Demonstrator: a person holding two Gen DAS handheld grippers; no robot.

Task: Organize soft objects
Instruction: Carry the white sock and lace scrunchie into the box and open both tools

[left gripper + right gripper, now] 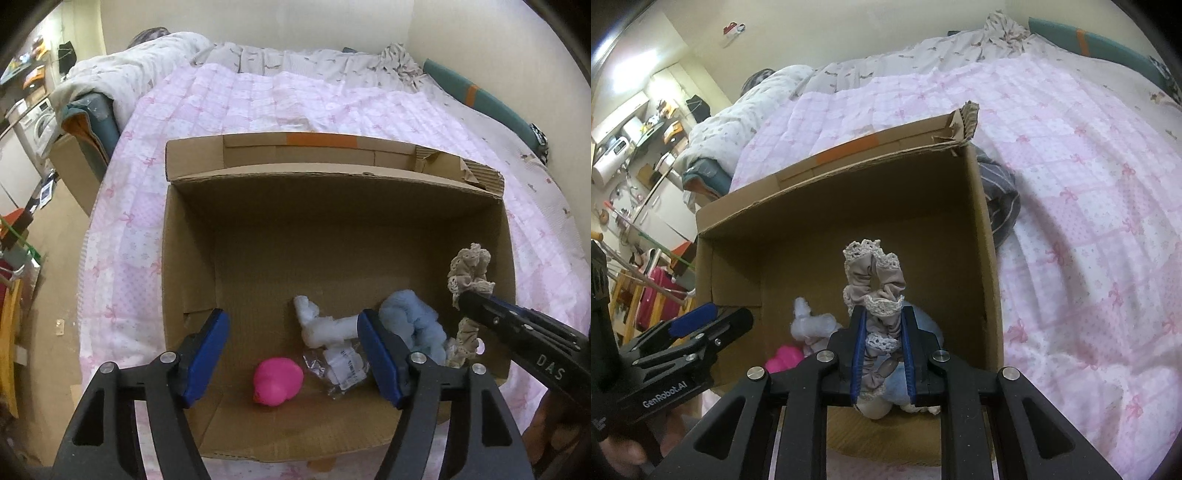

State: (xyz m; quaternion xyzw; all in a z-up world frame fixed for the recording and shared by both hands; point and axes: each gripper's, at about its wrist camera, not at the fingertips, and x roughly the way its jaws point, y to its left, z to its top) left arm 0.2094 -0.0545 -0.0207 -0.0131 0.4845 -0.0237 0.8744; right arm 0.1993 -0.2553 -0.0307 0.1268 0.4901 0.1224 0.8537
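bed quilt [229, 110]: I work over soft pink bedding, so the whole stand may sag or shift if I lean on it.
cardboard box [177, 280]: open-topped, resting on the quilt; a knock against its near rim with either of my tools could tip or slide it.
blue fluffy piece [410, 321]: already on the box floor toward the right wall; a careless drop on top could snag it.
lace scrunchie [875, 295]: pinched upright in my right gripper [882, 354], hanging just over the box's right side above the blue piece; lace may catch on my pads and cling when I let go, or fall outside the wall.
white soft bundle [325, 325]: in the box, middle, beside a crinkled packet [343, 369].
pink squishy toy [277, 382]: lies on the box floor beneath my left gripper [295, 354], whose fingers stand spread with nothing between them; it may roll.
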